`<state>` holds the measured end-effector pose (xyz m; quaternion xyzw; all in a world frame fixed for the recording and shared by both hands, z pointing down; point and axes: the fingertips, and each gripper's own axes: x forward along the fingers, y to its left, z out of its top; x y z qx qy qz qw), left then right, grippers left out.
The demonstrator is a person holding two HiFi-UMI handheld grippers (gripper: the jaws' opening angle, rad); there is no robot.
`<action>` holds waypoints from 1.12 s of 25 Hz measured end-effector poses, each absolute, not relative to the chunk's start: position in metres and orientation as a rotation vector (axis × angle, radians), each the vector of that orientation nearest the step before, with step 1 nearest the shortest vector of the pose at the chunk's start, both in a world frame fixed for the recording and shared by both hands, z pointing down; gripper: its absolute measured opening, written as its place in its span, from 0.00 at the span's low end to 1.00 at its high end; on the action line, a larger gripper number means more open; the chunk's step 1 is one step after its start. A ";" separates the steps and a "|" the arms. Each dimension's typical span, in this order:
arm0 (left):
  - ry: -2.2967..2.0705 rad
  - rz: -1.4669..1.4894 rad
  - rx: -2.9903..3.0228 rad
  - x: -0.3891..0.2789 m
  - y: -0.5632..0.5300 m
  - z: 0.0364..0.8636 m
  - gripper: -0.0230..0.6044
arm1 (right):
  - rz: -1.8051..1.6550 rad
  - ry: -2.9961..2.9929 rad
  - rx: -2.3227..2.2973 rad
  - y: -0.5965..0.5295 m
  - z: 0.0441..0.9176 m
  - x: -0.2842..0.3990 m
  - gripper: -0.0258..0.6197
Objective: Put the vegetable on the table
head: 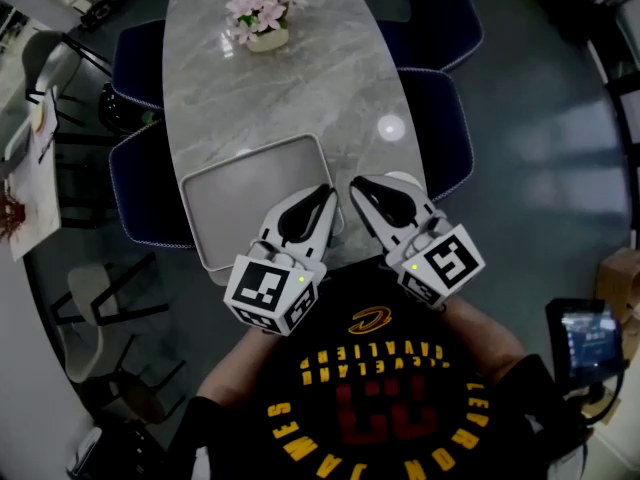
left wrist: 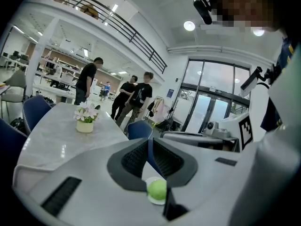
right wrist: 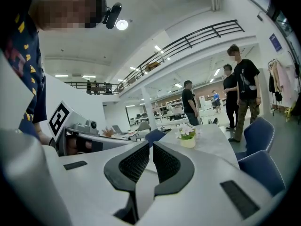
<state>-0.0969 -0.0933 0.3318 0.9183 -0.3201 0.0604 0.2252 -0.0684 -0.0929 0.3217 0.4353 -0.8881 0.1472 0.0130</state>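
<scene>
While the left gripper [head: 327, 191] and right gripper [head: 358, 187] hang closed and empty, the round green vegetable [left wrist: 157, 189] sits ungripped on its small white dish [left wrist: 151, 199].

Head view: both sets of tips sit close side by side over the near edge of the table [head: 300, 98], with the tray [head: 235, 203] under and left of the left fingers; I judge they could knock together going in. Left gripper view: the vegetable lies low beneath the fingers [left wrist: 134, 159], seen through the gap at their base. Coming down with the jaws drawn to this thin slit would likely nudge it (it looks smooth and ready to roll) off the dish. They grip nothing. Right gripper view: its fingers [right wrist: 134, 164] meet at the tips too, with nothing between them and the vegetable out of sight.
</scene>
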 end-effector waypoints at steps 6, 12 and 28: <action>-0.868 0.163 2.550 -0.106 -0.092 0.332 0.09 | 0.454 -2.753 1.384 -0.091 0.324 -0.076 0.09; -0.870 0.162 2.568 -0.112 -0.093 0.329 0.09 | 0.445 -2.715 1.403 -0.089 0.325 -0.078 0.09; -0.888 0.190 2.557 -0.116 -0.101 0.334 0.09 | 0.500 -2.694 1.424 -0.097 0.336 -0.078 0.09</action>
